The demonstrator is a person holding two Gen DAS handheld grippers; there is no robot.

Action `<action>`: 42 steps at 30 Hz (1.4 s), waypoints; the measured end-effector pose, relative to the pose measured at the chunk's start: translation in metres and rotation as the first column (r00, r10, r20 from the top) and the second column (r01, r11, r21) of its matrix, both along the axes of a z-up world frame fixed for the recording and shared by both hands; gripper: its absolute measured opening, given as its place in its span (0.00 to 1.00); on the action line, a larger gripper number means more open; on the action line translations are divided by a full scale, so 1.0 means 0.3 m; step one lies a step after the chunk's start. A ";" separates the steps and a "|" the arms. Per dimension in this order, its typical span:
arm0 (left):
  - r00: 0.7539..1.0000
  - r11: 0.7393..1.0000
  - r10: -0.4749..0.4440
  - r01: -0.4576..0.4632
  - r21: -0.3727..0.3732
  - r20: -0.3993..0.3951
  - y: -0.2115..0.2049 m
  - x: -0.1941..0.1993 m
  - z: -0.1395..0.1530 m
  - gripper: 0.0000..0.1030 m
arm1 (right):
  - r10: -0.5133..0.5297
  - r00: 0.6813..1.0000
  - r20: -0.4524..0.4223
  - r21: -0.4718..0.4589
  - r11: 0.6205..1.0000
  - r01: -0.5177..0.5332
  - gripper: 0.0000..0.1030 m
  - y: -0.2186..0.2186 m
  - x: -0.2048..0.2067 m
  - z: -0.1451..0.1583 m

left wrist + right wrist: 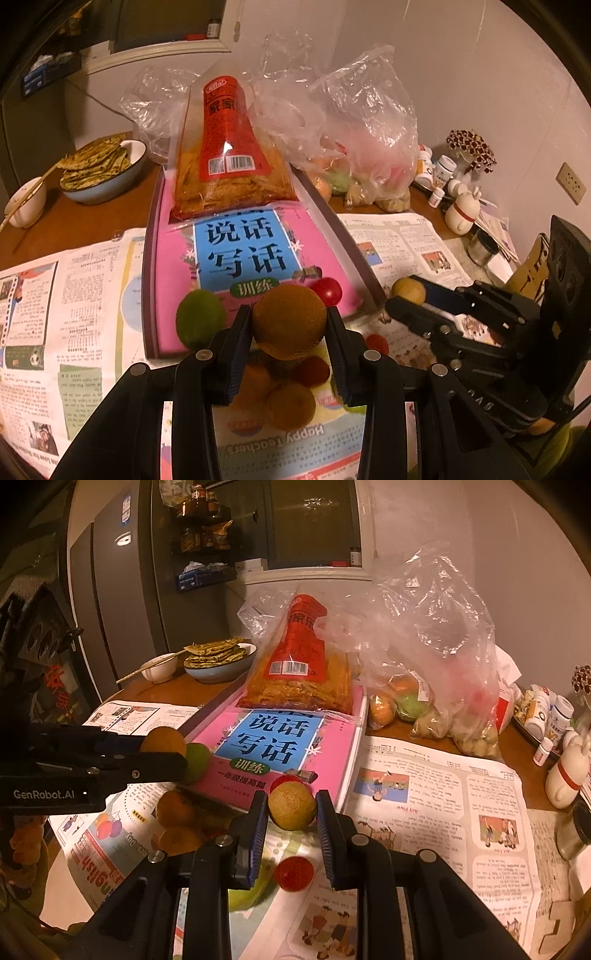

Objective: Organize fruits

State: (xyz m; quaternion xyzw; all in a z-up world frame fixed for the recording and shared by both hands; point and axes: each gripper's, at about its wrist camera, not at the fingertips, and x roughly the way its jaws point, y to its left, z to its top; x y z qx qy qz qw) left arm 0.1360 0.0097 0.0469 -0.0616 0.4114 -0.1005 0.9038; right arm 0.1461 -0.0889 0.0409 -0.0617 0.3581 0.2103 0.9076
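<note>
The left gripper (289,325) clamped a round orange (289,321), no long axis; fruit below its fingers (240,343) blurred. The right gripper (291,808) pinched a small yellowish fruit (291,805).

Wooden table (92,221) under newspapers (44,332), pink box (162,295) (bowls (107,184) behind)

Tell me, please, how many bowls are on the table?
2. A blue bowl of flatbreads sits at the far left, and a small white bowl with chopsticks stands beside it. Others may be hidden behind the bags.
</note>
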 end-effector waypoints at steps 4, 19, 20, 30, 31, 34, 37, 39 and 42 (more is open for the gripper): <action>1.000 1.000 0.003 -0.003 -0.007 -0.018 -0.004 0.040 -0.013 0.39 | 0.001 1.000 -0.011 -0.003 1.000 -0.001 0.26 0.015 0.034 -0.013; 0.998 1.000 0.006 -0.007 -0.008 -0.067 -0.004 0.131 -0.080 0.39 | 0.015 0.999 -0.049 -0.009 1.000 -0.016 0.26 0.057 0.110 -0.068; 0.998 1.000 0.006 -0.006 -0.008 -0.069 -0.006 0.137 -0.085 0.39 | 0.013 0.999 -0.052 -0.008 1.000 -0.013 0.26 0.054 0.114 -0.071; 0.996 1.000 -0.002 0.001 -0.008 -0.092 -0.036 0.182 -0.143 0.39 | -0.021 0.997 -0.075 -0.005 1.000 0.020 0.26 0.009 0.135 -0.098; 0.995 1.000 -0.003 0.002 -0.008 -0.096 -0.037 0.186 -0.149 0.39 | -0.021 0.997 -0.075 -0.005 1.000 0.020 0.26 0.009 0.135 -0.098; 0.993 1.000 -0.004 0.003 -0.008 -0.114 -0.038 0.206 -0.171 0.39 | -0.022 0.996 -0.081 -0.014 1.000 0.021 0.26 0.010 0.139 -0.104; 0.993 1.000 -0.006 0.005 -0.003 -0.119 -0.040 0.213 -0.180 0.39 | -0.024 0.996 -0.085 -0.015 1.000 0.022 0.26 0.009 0.144 -0.108; 0.992 1.000 -0.004 0.004 -0.001 -0.123 -0.039 0.216 -0.187 0.39 | -0.022 0.996 -0.088 -0.012 1.000 0.021 0.26 0.008 0.145 -0.110; 0.992 1.000 0.000 0.000 0.003 -0.128 -0.037 0.220 -0.197 0.39 | -0.016 0.996 -0.092 -0.017 1.000 0.015 0.26 0.012 0.144 -0.113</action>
